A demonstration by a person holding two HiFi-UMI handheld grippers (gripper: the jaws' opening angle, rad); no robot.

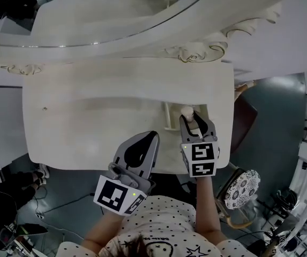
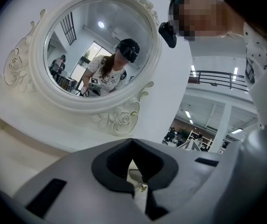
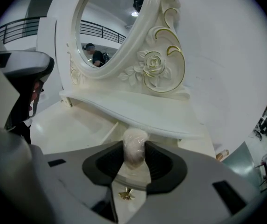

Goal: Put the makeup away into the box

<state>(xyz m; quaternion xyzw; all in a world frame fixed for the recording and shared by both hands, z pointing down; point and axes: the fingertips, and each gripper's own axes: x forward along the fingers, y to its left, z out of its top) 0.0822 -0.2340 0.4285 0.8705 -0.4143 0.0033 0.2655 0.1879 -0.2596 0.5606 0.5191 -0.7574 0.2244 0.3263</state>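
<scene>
Vanity table (image 1: pixel 89 127): right gripper (image 3: pixel 134 155), clamped on pale makeup item (image 3: pixel 134 146), should centre over box (image 1: pixel 169 119) before releasing; left gripper (image 1: pixel 150 138) closed, empty.

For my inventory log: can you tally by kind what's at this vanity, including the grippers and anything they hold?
Grippers: 2 (left gripper, right gripper)
Makeup item: 1, clamped in the right gripper
Box: 1
Mirror: 1
Dressing table: 1
Total: 6
</scene>
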